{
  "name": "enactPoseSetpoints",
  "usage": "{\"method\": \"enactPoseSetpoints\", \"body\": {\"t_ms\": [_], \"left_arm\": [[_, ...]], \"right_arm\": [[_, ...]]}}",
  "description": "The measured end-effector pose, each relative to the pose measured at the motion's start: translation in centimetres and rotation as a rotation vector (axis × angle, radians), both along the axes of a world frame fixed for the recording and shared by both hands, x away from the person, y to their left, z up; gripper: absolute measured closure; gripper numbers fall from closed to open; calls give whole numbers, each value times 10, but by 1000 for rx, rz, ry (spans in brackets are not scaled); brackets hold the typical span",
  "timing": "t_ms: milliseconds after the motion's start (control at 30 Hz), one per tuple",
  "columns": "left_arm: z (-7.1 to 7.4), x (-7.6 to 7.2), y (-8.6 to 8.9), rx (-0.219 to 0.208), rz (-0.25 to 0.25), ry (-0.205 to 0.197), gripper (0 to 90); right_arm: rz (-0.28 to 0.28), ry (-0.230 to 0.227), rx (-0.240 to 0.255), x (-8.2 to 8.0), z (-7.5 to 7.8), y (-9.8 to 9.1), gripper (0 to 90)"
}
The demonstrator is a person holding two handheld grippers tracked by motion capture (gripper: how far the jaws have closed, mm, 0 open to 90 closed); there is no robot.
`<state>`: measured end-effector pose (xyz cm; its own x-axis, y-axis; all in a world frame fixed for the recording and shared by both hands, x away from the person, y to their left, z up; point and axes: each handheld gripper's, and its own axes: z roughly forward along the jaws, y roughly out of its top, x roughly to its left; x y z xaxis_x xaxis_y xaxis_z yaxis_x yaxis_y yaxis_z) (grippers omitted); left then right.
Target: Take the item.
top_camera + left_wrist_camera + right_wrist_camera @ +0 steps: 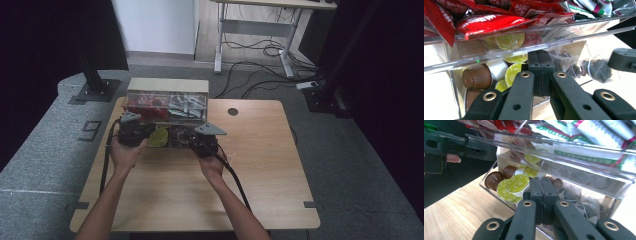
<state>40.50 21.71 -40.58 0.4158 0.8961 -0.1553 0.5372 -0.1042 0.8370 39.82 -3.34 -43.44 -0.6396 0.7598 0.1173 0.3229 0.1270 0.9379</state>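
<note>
High view: clear organizer box (167,107) at table's (250,165) far edge | L gripper (131,131) & R gripper (200,142) both jaws shut, empty, at lower drawer front (506,202) | step: approach | next: prob. open jaws, grab drawer.

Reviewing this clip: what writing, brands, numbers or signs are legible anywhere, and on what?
"9": large grey mark on the floor, left of the table.
Red packets, upper tray: pale print, too blurred to read.
White-and-green packets: green print, too blurred to read.
Yellow-green capsule lids: faint print, too small to read.
</note>
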Motion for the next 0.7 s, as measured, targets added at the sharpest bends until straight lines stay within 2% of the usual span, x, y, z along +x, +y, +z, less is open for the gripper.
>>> {"method": "enactPoseSetpoints", "body": {"t_ms": [400,700], "left_arm": [[0,1,-3,1,0,3,900],[0,2,-4,2,-3,4,900]], "right_arm": [[-12,-3,16,-3,-1,-15,889],[-22,-20,18,-6,6,-22,888]]}}
